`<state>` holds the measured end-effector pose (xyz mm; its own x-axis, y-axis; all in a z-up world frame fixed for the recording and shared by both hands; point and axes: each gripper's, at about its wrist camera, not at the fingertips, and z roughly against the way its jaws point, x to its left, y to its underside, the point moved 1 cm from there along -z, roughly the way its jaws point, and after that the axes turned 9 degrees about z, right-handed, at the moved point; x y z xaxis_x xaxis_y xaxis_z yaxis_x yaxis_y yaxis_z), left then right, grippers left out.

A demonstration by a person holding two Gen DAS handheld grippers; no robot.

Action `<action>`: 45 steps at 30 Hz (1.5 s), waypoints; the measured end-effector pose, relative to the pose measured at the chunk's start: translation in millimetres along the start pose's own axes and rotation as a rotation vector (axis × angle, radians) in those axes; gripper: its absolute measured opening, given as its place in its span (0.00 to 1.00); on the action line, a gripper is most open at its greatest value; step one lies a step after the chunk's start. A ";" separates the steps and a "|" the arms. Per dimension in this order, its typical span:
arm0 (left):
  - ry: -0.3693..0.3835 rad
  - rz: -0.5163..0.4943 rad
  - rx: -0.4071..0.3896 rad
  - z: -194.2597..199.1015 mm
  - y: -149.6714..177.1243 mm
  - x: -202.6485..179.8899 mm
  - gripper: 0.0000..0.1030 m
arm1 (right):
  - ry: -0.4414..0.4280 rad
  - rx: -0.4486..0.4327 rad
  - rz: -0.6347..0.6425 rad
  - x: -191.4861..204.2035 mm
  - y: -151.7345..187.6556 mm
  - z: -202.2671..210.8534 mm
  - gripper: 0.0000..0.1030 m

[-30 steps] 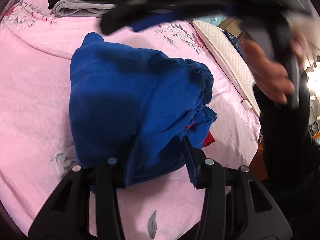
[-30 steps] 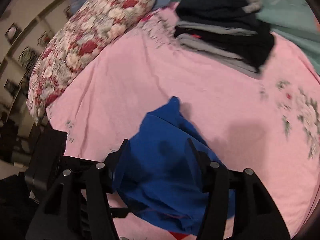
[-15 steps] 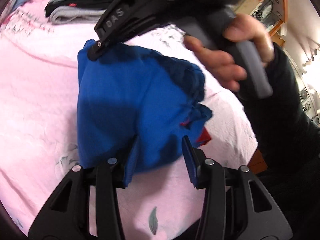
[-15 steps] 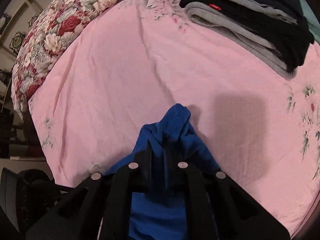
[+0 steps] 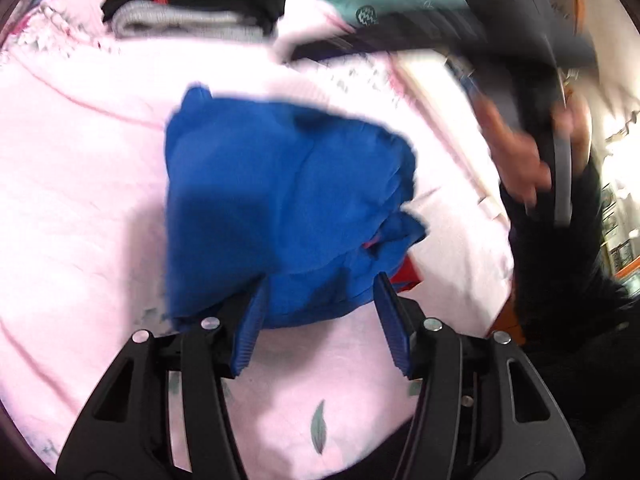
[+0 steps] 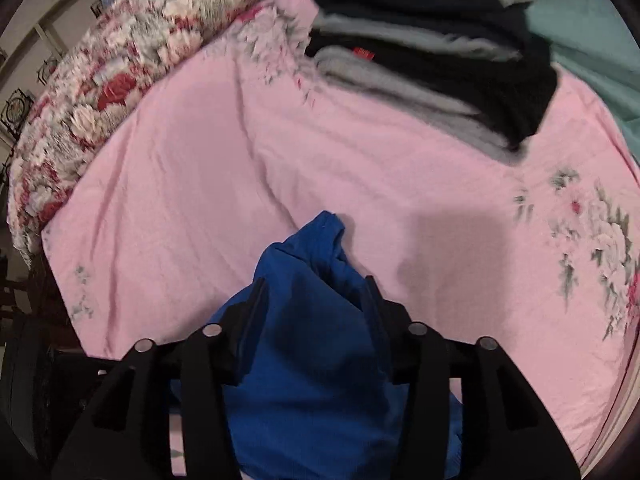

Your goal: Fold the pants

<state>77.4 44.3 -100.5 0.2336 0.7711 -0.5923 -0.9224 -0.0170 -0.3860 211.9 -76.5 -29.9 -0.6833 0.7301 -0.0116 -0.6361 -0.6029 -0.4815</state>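
The blue pants (image 5: 280,208) lie folded in a thick bundle on the pink bedspread (image 5: 72,200), with a red bit showing at their right edge. My left gripper (image 5: 318,300) is open, its blue pads on either side of the bundle's near edge. In the right wrist view the pants (image 6: 316,344) fill the space between the fingers of my right gripper (image 6: 316,292), which is open above them. A pointed corner of cloth sticks out past the fingertips. The right gripper shows blurred at the upper right of the left wrist view (image 5: 560,152).
A stack of folded dark and grey clothes (image 6: 432,64) sits at the far side of the bed; it also shows in the left wrist view (image 5: 192,4). A floral pillow (image 6: 120,72) lies at the left. A white pillow (image 5: 436,80) lies at the right edge.
My right gripper was shut on the far corner of the pants half a second ago; its fingers have now opened and it has pulled away. The left gripper stays open at the near edge.
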 end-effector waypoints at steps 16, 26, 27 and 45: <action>-0.086 0.099 0.018 -24.2 -55.3 38.3 0.59 | -0.143 -0.140 -0.625 -51.9 188.7 14.5 0.54; -0.080 0.107 0.032 -25.0 -57.9 42.5 0.60 | -0.245 -0.109 -0.535 -46.5 169.8 -2.9 0.11; -0.079 0.098 0.030 -21.5 -58.1 41.0 0.60 | -0.257 -0.129 -0.551 -44.8 171.9 8.3 0.11; -0.126 0.016 0.091 -32.6 -51.0 26.8 0.70 | -0.050 -0.076 -0.534 -26.7 199.5 24.4 0.27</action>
<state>140.6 45.1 -119.8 0.1837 0.8451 -0.5021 -0.9511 0.0238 -0.3080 94.5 -224.2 -104.3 -0.2897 0.9113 0.2927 -0.8728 -0.1260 -0.4715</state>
